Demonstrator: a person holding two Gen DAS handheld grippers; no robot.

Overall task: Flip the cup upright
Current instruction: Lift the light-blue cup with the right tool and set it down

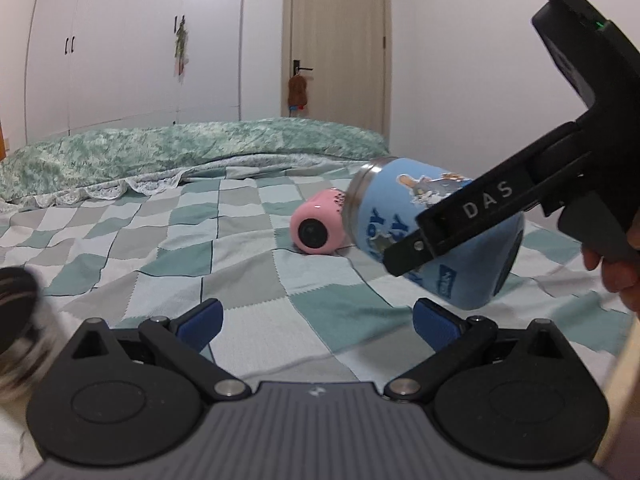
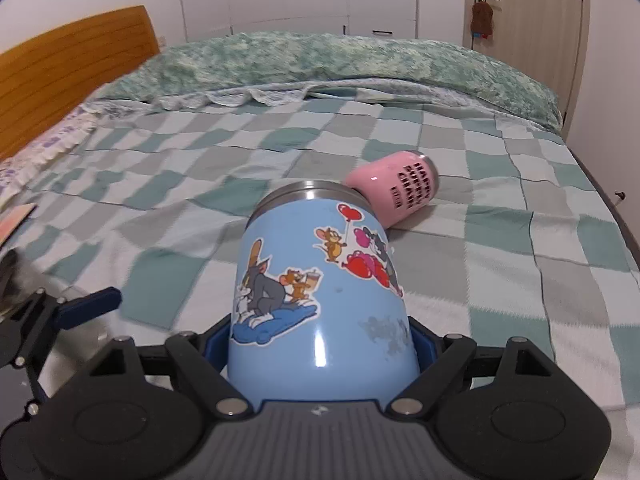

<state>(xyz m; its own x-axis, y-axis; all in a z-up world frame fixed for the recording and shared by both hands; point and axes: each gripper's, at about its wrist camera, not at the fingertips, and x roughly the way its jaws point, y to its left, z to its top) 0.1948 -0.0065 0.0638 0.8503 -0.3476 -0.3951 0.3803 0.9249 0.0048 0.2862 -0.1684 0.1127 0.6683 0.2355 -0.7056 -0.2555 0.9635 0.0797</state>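
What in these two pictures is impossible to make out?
- Blue cup base: right wrist view, hidden between the jaws and the gripper body.
- Pink cup rim: right wrist view, hidden behind the blue cup.
- Shiny object: left wrist view, blurred and cut by the left edge.
- Pink cup's smallest print: too small.

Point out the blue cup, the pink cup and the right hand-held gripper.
blue cup point(image 2: 320, 280): right wrist view, on its stickered side wall.
pink cup point(image 1: 316, 222): left wrist view, on its pink side, lying on the bed.
right hand-held gripper point(image 2: 320, 344): right wrist view, midway between fingertips clamping the blue cup.
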